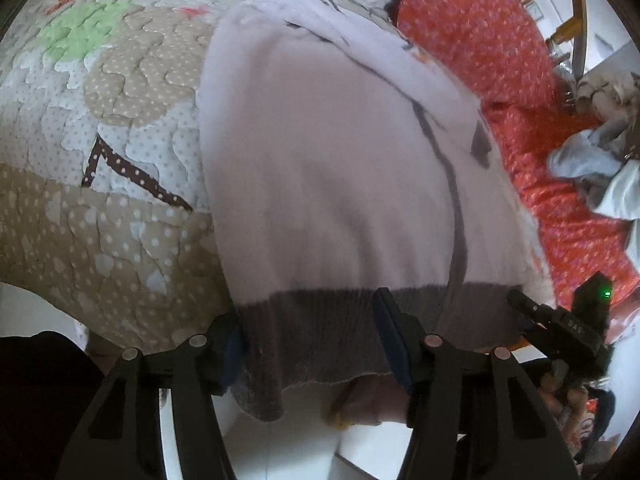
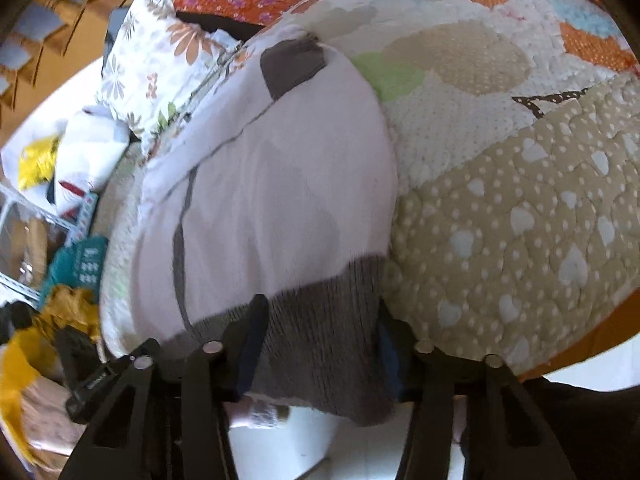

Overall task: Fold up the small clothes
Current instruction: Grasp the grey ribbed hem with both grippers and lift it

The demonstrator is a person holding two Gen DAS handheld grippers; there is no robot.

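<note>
Pale sweater (image 1: 320, 168) spread on quilt (image 1: 100, 140). Left gripper (image 1: 312, 344) and right gripper (image 2: 320, 336) straddle grey hem (image 1: 320, 332); pad contact unclear, grip cannot be told.

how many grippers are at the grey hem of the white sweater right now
2. The left gripper straddles the grey hem of the white sweater on the quilt; the right gripper straddles another stretch of it.
</note>
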